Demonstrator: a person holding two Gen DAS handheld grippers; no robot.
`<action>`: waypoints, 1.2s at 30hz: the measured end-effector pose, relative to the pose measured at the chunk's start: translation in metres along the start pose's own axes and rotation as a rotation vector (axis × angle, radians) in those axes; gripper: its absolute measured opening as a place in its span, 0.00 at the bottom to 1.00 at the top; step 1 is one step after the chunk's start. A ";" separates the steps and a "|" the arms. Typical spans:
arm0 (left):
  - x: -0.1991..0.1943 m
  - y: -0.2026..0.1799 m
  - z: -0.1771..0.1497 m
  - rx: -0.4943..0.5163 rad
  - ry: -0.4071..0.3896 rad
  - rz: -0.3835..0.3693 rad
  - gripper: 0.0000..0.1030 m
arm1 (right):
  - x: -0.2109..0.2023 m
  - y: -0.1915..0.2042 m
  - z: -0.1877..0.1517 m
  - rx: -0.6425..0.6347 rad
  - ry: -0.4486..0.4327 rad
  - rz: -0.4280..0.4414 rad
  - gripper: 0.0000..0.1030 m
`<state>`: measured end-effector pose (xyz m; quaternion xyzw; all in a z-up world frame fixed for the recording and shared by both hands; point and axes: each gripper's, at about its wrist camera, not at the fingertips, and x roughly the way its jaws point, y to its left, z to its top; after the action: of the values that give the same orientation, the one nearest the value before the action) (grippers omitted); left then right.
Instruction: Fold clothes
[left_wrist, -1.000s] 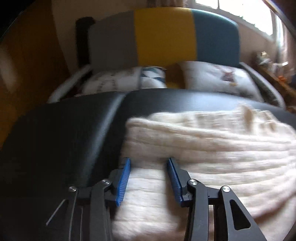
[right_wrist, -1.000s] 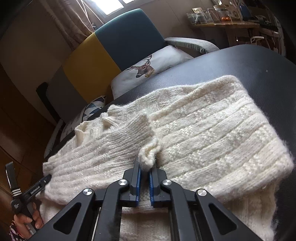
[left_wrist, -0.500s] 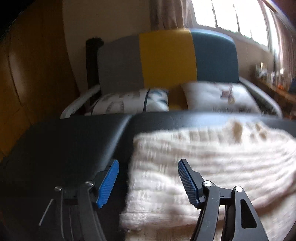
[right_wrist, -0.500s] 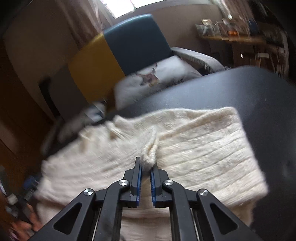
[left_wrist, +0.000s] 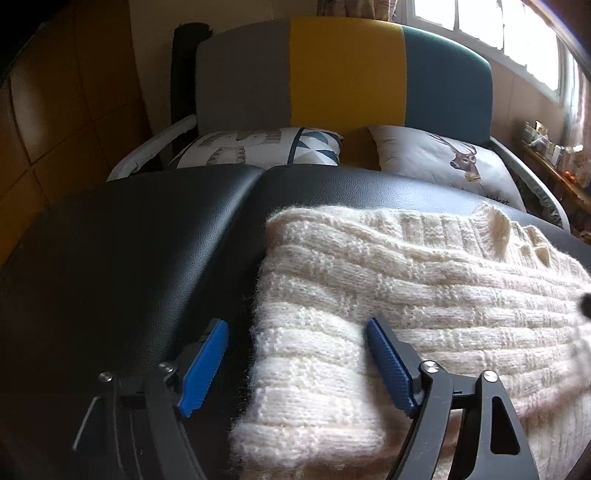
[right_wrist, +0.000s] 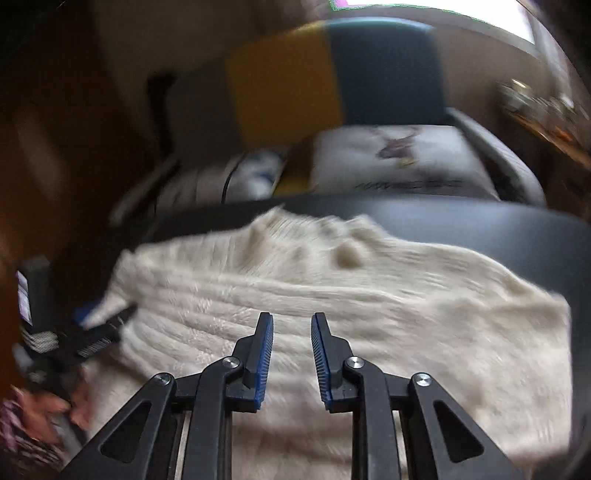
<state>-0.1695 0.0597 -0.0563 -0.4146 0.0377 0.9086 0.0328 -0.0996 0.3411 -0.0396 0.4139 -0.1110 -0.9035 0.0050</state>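
Already done: cream sweater (left_wrist: 424, 295) folded on black surface (left_wrist: 147, 258).
Left tongs (left_wrist: 295, 365): wide, just opened, gripping nothing.
Right tongs (right_wrist: 291, 354): narrow gap, just opened, empty.
Left: probably final tidying.

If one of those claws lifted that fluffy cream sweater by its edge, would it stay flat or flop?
The cream sweater would probably flop: its chunky knit already bends softly over its folded edge. The fuzzy yarn likely grips the ribbed blue pads rather than slipping. On the smooth black tabletop it may slide or bunch if pushed.
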 end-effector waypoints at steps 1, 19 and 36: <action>0.002 0.001 0.001 -0.003 0.001 0.009 0.83 | 0.017 0.004 0.002 -0.039 0.058 -0.015 0.21; -0.014 -0.023 -0.009 0.164 -0.042 0.100 0.81 | -0.019 -0.042 -0.048 0.003 0.030 -0.156 0.16; -0.084 0.001 -0.055 0.048 -0.011 -0.183 0.96 | -0.082 -0.017 -0.103 0.049 0.020 -0.045 0.21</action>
<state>-0.0733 0.0515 -0.0290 -0.4102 0.0211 0.9030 0.1260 0.0329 0.3460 -0.0471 0.4253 -0.1237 -0.8962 -0.0241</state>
